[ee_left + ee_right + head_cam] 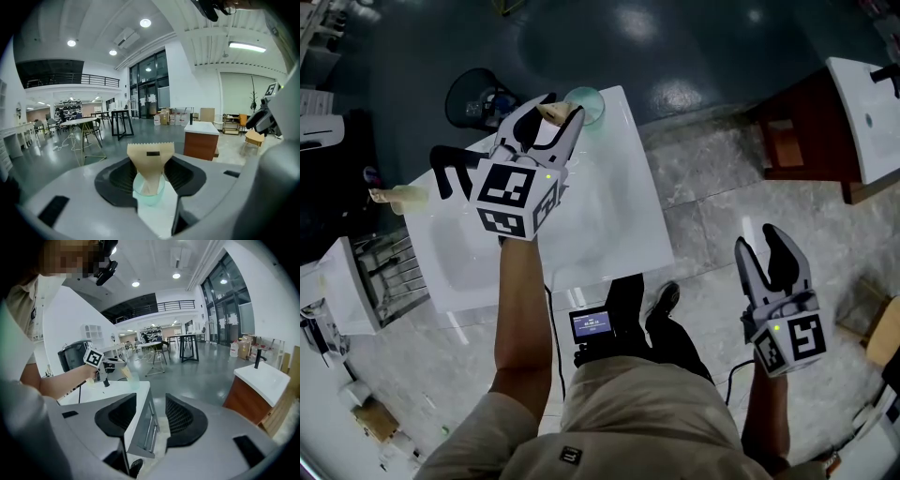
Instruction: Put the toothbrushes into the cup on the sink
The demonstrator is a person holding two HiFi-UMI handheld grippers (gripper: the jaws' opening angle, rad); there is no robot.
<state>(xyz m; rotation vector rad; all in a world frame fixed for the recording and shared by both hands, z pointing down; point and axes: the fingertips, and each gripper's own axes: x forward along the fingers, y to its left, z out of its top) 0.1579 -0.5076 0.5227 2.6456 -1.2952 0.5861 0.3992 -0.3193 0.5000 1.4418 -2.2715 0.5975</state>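
Observation:
A pale green cup (586, 101) stands on the far corner of the white sink (614, 211). My left gripper (555, 120) hangs right beside and over it. In the left gripper view a tan paper-wrapped toothbrush (150, 161) stands upright between the jaws with its lower end in the cup (149, 194). The pads stand a little apart from the wrapper, so the left gripper (150, 173) is open. A second tan-wrapped toothbrush (398, 196) lies at the sink's left edge. Off to the right of the sink, over the floor, my right gripper (766, 251) is open and empty.
A black faucet (448, 171) rises at the sink's left side. A dark round bin (476, 98) stands beyond the sink. Another white basin on a wooden cabinet (862, 112) is at the upper right. The person's feet are at the sink's near edge.

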